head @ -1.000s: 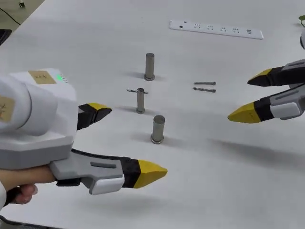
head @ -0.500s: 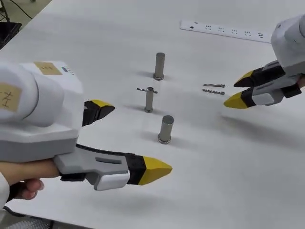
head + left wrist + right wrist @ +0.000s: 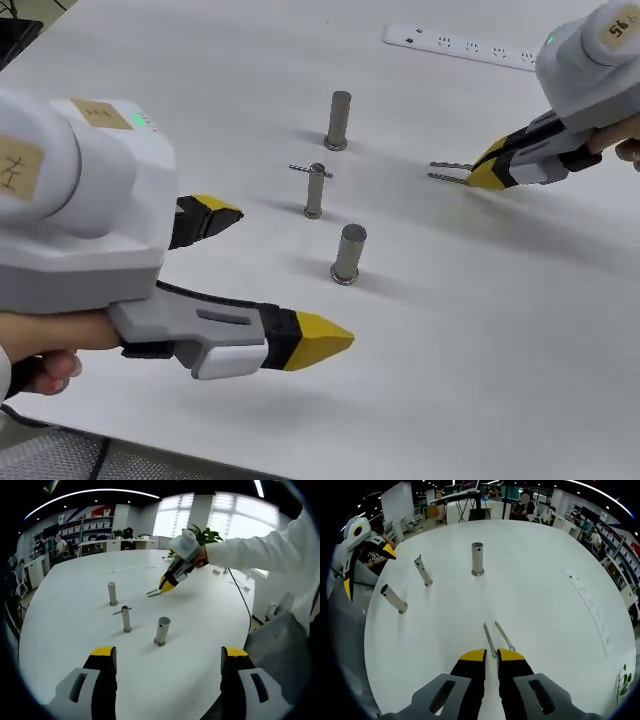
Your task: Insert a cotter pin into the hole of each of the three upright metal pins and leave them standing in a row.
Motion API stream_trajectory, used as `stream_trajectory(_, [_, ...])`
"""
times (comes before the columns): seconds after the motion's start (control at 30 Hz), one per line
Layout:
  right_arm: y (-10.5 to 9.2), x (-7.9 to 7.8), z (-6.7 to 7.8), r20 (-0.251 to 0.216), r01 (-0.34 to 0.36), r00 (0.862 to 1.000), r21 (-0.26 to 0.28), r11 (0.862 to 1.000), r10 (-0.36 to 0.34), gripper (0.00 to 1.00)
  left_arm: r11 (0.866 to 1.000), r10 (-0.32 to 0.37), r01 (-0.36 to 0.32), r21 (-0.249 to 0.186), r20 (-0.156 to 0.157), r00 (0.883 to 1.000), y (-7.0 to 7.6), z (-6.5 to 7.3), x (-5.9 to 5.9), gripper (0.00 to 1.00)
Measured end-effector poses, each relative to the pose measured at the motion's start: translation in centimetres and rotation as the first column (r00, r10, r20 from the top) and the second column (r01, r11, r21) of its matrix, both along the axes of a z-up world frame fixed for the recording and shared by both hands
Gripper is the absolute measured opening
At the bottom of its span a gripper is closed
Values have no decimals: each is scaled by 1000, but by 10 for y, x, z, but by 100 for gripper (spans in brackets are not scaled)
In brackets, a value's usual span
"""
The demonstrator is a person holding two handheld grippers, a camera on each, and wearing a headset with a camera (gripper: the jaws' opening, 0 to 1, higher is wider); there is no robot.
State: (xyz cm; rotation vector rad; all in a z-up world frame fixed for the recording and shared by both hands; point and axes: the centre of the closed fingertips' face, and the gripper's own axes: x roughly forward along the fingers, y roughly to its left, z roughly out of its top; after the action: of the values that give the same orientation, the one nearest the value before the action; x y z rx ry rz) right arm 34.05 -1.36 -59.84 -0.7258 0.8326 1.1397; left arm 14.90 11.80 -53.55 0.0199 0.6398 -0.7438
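— White worktable (image 3: 500, 330), how far along?
— One of three: cotter pin (image 3: 310, 170) through middle metal pin (image 3: 315, 192). Far pin (image 3: 339, 120), near pin (image 3: 348, 254) bare.
— Tongs?
— Left gripper (image 3: 292, 276) spread, empty. Right gripper (image 3: 491, 655) nearly together at loose cotter pins (image 3: 448, 172) right of row; pinching, cannot tell.

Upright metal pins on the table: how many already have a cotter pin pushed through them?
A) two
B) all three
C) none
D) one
D: the middle pin has a cotter pin sticking through near its top, while the far pin and the near pin are bare.
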Motion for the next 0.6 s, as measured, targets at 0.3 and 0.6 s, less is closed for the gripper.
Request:
stream_trajectory(0.3, [7, 2, -7, -19, -45, 999, -34, 998, 44, 0, 995, 49, -47, -88, 26, 998, 2, 17, 11, 83])
stream_trajectory(0.6, [7, 2, -17, -27, -118, 993, -110, 987, 116, 1, 995, 54, -51, -91, 33, 998, 5, 16, 12, 82])
